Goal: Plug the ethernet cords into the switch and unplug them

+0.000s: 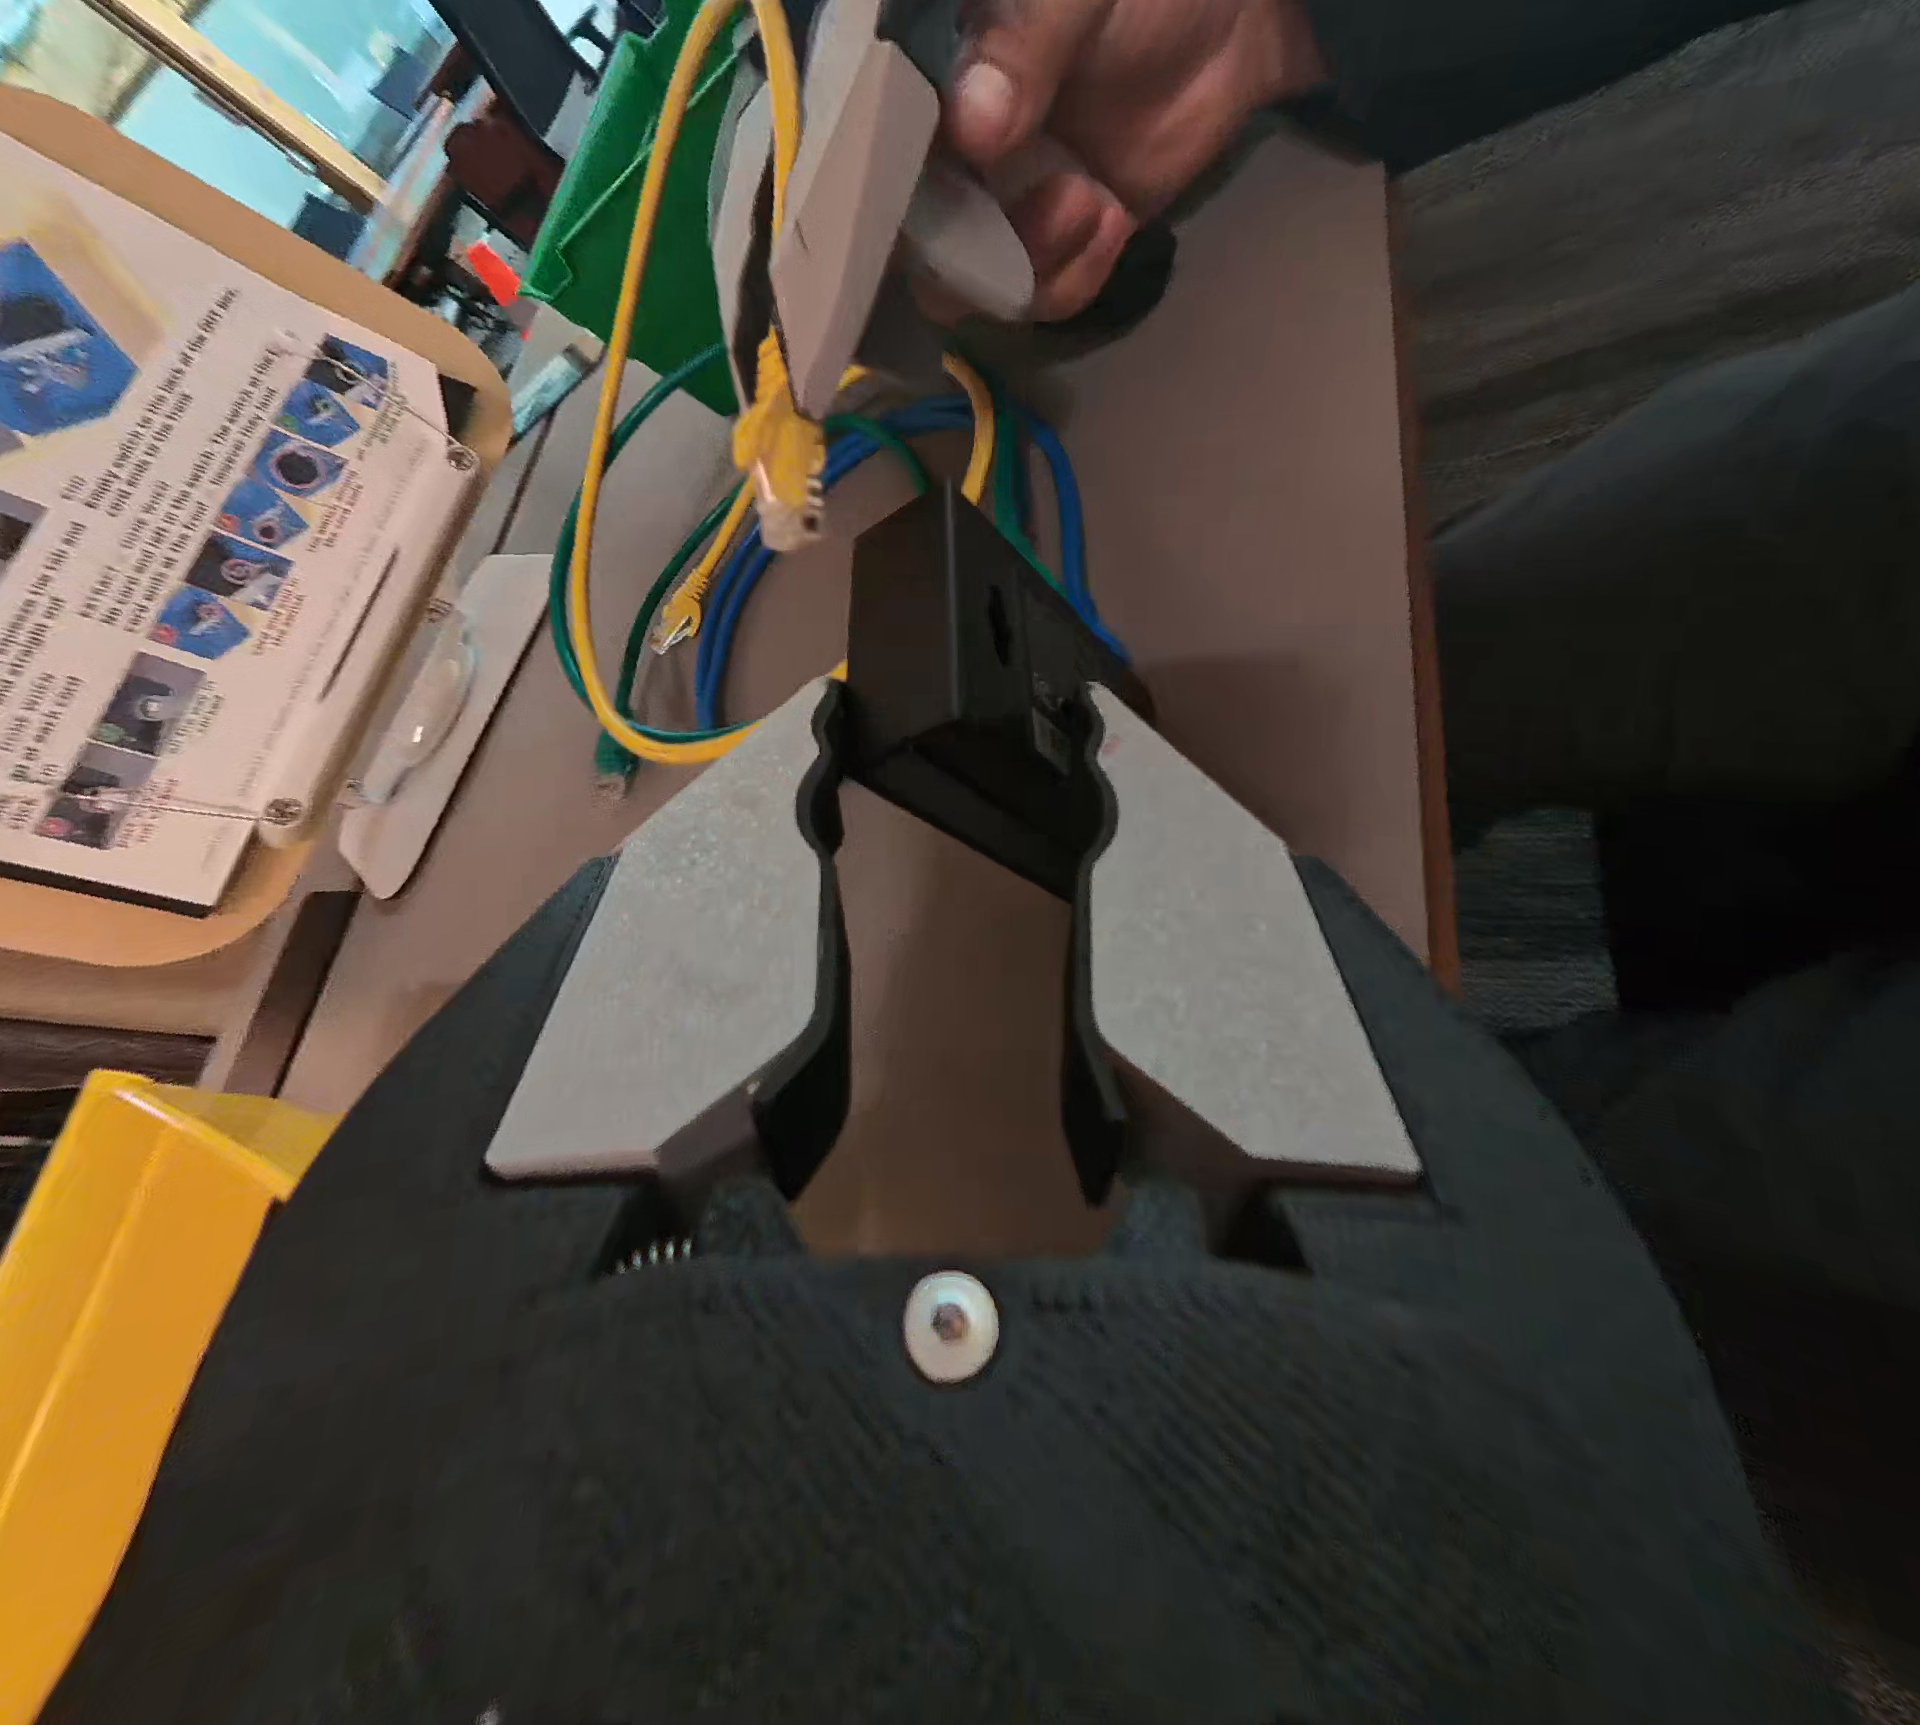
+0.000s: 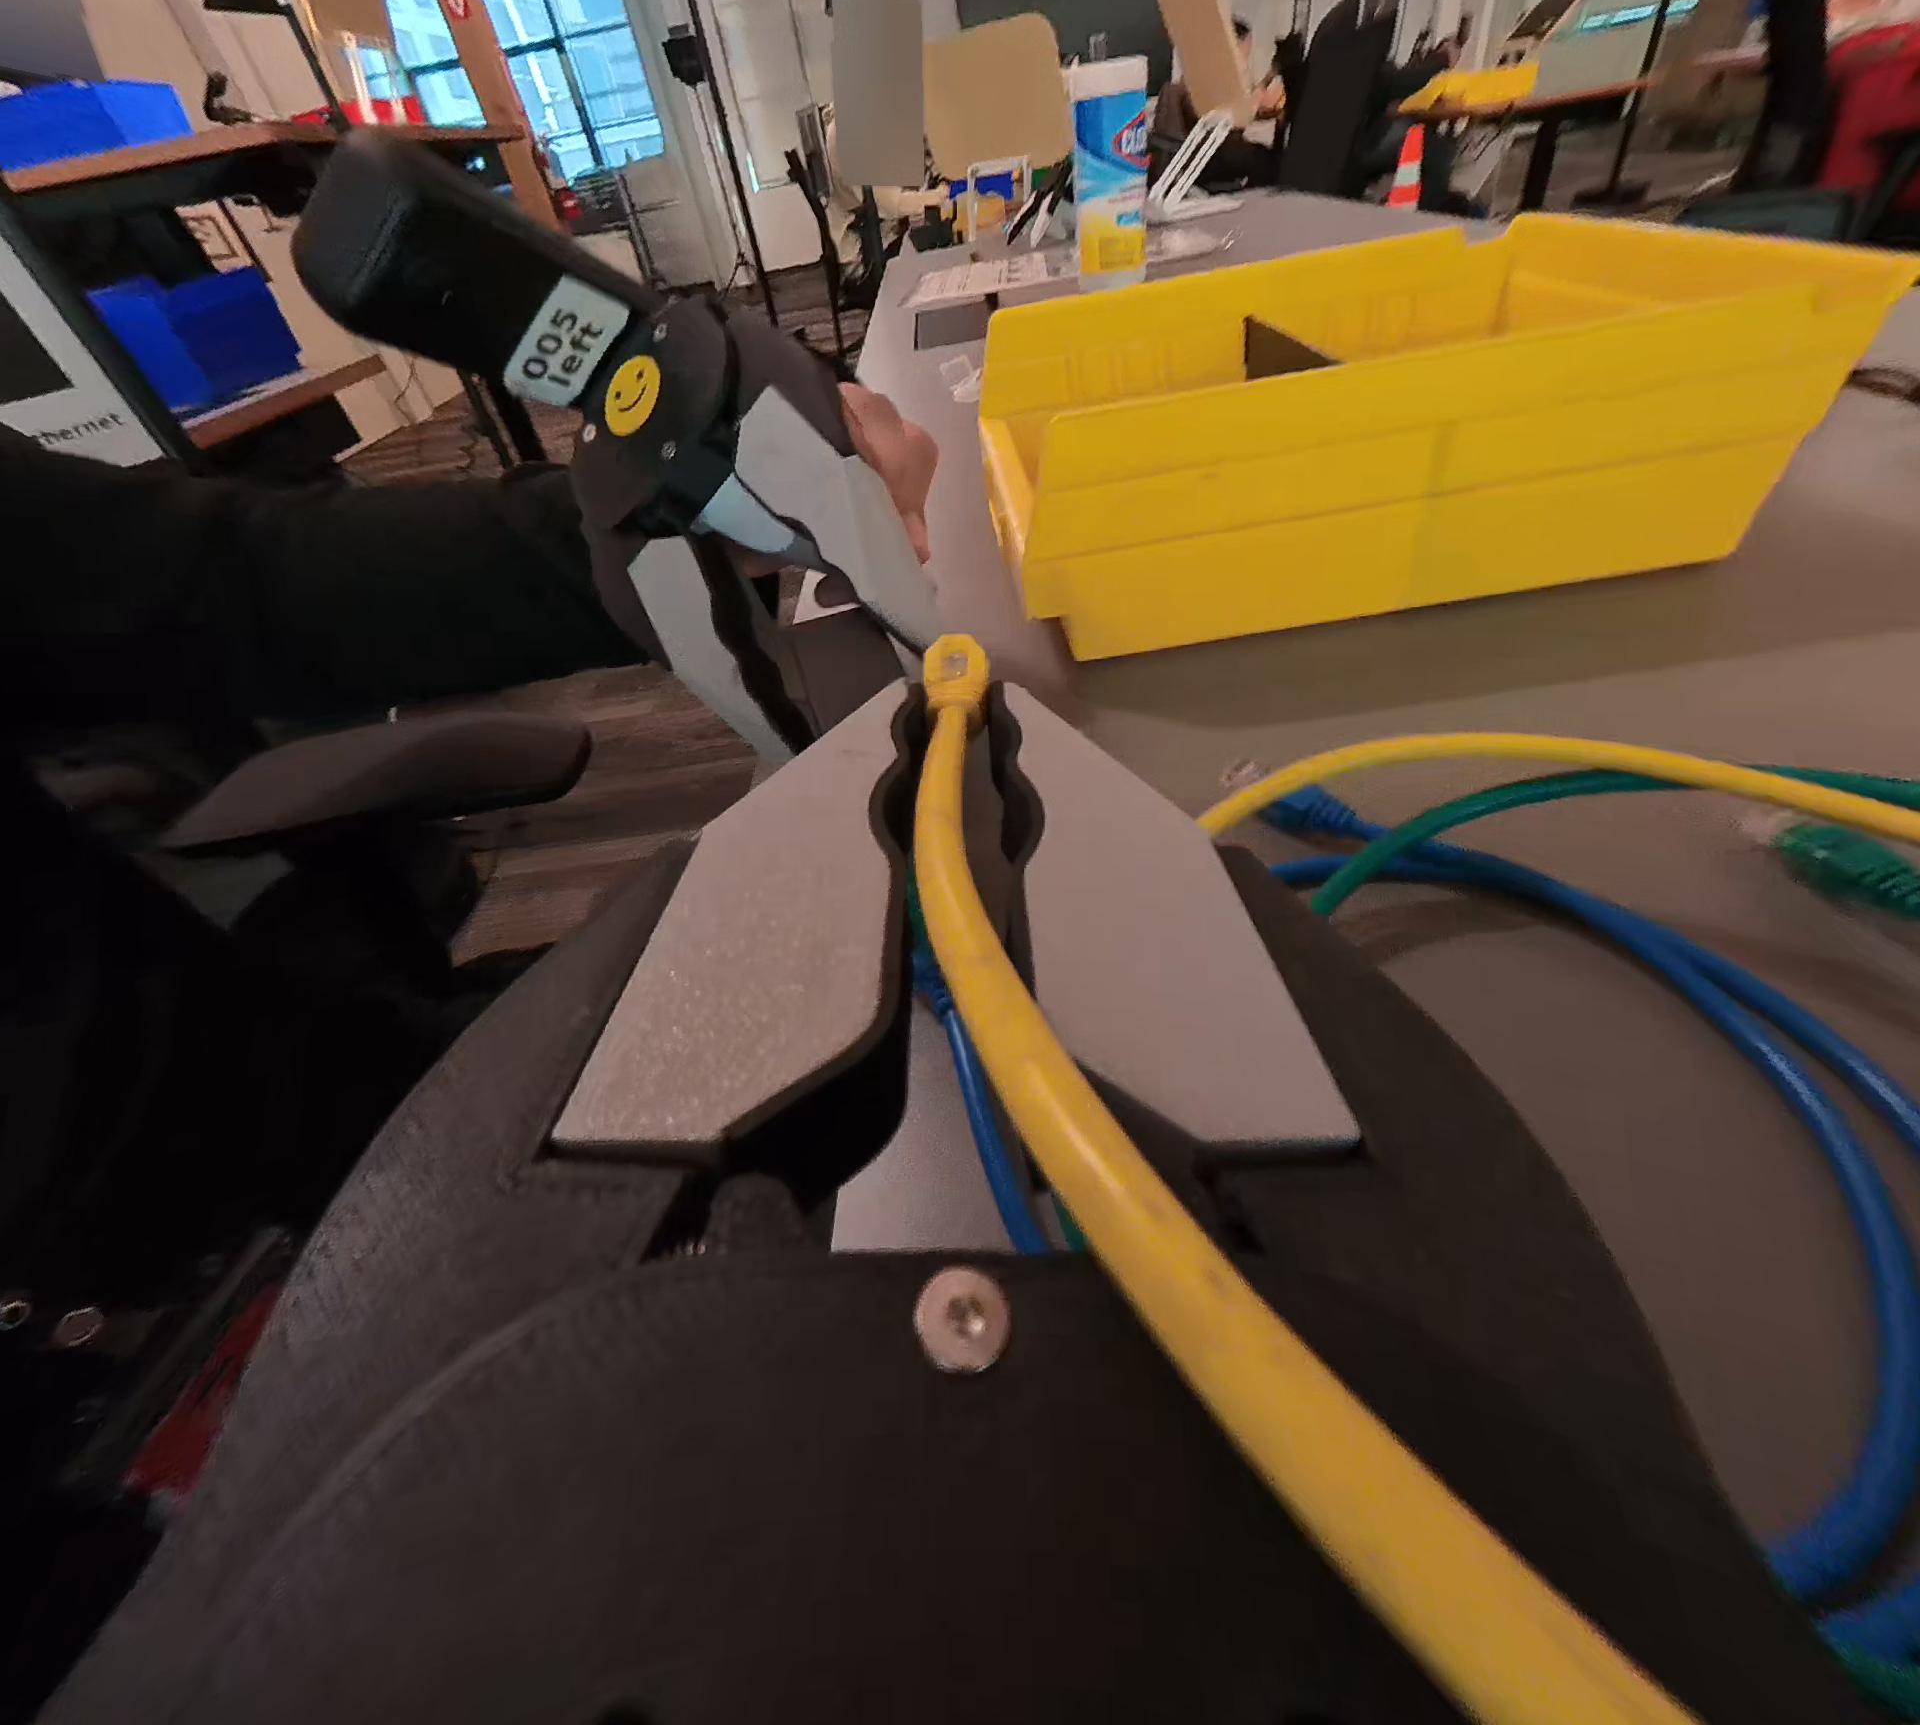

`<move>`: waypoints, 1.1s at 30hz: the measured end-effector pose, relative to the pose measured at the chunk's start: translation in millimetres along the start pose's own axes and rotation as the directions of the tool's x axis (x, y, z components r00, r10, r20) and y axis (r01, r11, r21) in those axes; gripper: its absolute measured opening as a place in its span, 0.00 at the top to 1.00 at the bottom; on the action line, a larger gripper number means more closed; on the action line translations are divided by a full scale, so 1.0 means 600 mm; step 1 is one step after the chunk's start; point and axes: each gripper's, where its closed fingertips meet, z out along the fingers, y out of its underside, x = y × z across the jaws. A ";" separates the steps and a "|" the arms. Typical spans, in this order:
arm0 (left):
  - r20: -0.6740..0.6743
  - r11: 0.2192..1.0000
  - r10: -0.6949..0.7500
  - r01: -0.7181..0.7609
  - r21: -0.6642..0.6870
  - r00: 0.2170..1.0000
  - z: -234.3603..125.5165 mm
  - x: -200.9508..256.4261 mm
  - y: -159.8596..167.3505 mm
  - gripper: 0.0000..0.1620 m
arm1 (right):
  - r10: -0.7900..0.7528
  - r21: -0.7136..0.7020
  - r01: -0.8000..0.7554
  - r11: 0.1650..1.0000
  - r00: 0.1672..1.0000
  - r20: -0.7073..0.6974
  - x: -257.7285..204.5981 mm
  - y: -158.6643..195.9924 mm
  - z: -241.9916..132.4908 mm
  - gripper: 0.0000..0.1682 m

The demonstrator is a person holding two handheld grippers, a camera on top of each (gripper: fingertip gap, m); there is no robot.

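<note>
My left gripper (image 1: 966,719) is shut on the near end of the black switch (image 1: 956,615), which points away from me over the table. My right gripper (image 2: 951,709) is shut on the yellow ethernet cord (image 2: 1039,1052) just behind its plug (image 2: 954,665). In the left wrist view the right gripper (image 1: 795,387) comes down from above, and the yellow plug (image 1: 784,480) hangs close to the switch's far left edge, a small gap apart. The left gripper (image 2: 800,595) also shows in the right wrist view; the switch is mostly hidden there.
Blue cord (image 2: 1558,937) and green cord (image 2: 1507,802) lie coiled on the grey table (image 2: 1455,699), with a loose green plug (image 2: 1839,875). A yellow bin (image 2: 1403,470) stands behind them. A green bin (image 1: 644,221) and a picture sheet on a board (image 1: 208,532) are nearby. The table edge (image 1: 1413,532) is close.
</note>
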 end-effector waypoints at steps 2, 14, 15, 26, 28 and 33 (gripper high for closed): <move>0.016 1.000 -0.013 0.013 0.005 1.000 -0.004 0.003 0.001 0.75 | -0.017 0.035 0.017 0.999 1.000 0.007 -0.004 -0.011 -0.010 0.95; -0.106 0.955 -0.295 0.297 0.005 0.950 -0.006 0.006 -0.002 0.77 | -0.100 -0.089 0.106 0.990 0.993 0.067 -0.032 0.025 -0.011 0.95; -0.098 0.974 -0.223 0.225 0.017 0.970 -0.008 0.011 -0.006 0.77 | -0.109 -0.092 0.111 0.990 0.994 0.023 -0.020 0.024 -0.014 0.95; -0.040 0.989 -0.090 0.094 0.110 0.995 -0.019 0.020 -0.010 0.78 | -0.173 -0.198 0.166 0.966 0.985 -0.019 -0.022 0.044 0.027 0.95; -0.023 0.986 -0.149 0.150 0.077 0.989 -0.022 0.021 -0.005 0.77 | -0.143 -0.186 0.139 0.973 0.990 -0.005 -0.022 0.046 0.027 0.95; -0.068 0.931 -0.363 0.359 -0.068 0.929 -0.018 0.050 0.024 0.61 | -0.141 -0.178 0.143 0.973 0.990 0.022 -0.031 0.045 0.026 0.95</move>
